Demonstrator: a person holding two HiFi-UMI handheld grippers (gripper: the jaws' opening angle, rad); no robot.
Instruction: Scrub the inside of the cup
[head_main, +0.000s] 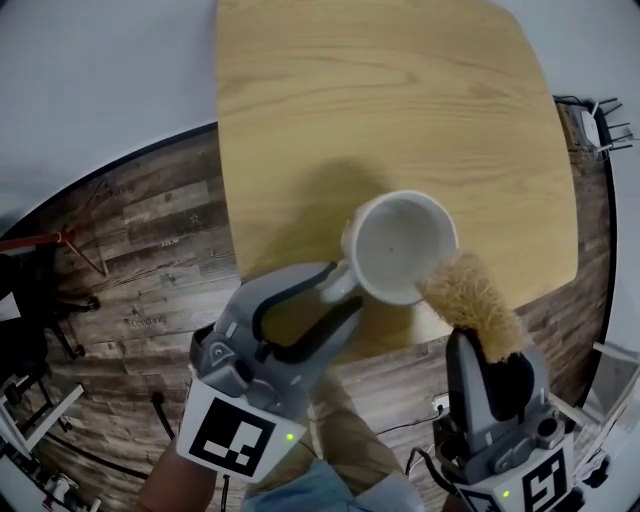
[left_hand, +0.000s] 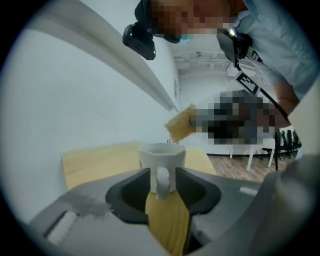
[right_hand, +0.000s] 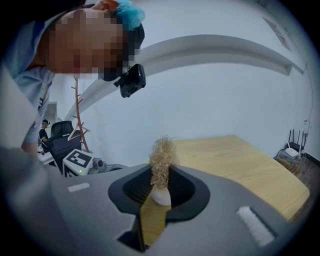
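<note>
A white cup (head_main: 405, 245) stands upright near the front edge of the light wooden table (head_main: 380, 100), its handle (head_main: 335, 285) turned toward me. My left gripper (head_main: 340, 288) is open, and the handle stands between its jaws without either pad pressing on it; the left gripper view shows the cup (left_hand: 161, 156) straight ahead. A tan fibrous scrubber (head_main: 470, 300) is clamped in my right gripper (head_main: 490, 355), which is shut on it. The scrubber's tip hangs over the cup's right rim. In the right gripper view the scrubber (right_hand: 162, 157) stands up between the jaws.
The table's front edge runs just under the cup, with dark plank floor (head_main: 150, 260) below and to the left. A red-legged stand (head_main: 75, 245) and cables lie on the floor at left. White chairs (left_hand: 272, 150) stand far behind.
</note>
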